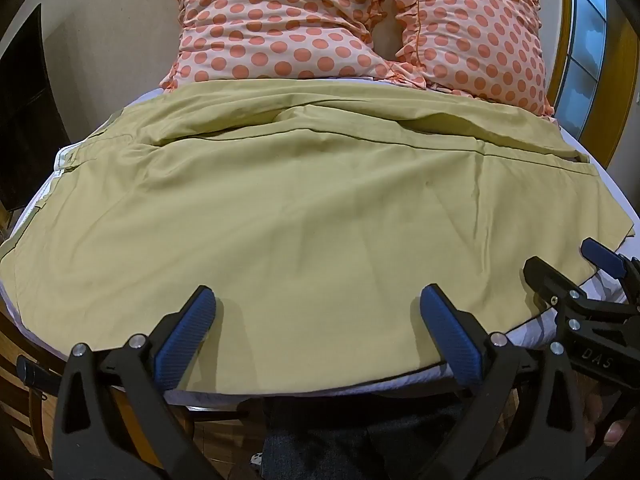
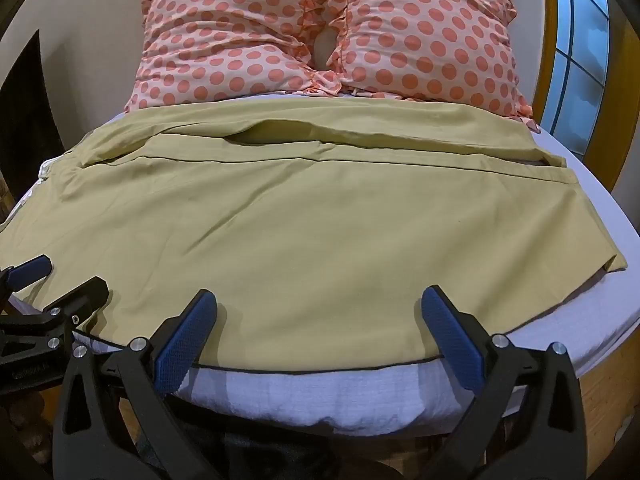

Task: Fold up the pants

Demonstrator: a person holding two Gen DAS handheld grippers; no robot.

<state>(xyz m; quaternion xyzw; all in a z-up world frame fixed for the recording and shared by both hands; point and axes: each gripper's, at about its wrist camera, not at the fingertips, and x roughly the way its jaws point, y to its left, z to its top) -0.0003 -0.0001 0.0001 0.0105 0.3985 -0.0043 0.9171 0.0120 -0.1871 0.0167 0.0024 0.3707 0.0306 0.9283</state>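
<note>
Olive-yellow pants (image 1: 304, 208) lie spread flat across the bed, waistband to the left, leg ends to the right; they also fill the right wrist view (image 2: 280, 216). My left gripper (image 1: 318, 300) is open and empty, its blue pads just over the pants' near edge. My right gripper (image 2: 320, 300) is open and empty over the same near edge, further right. Each gripper shows in the other's view: the right one at the right edge (image 1: 568, 268), the left one at the left edge (image 2: 60, 276).
A white sheet covers the bed (image 2: 560, 312). Two pink pillows with orange dots (image 2: 280, 40) lean at the head. A window in a wooden frame (image 2: 576, 60) is to the right. Wooden floor (image 1: 24, 360) lies below the bed edge.
</note>
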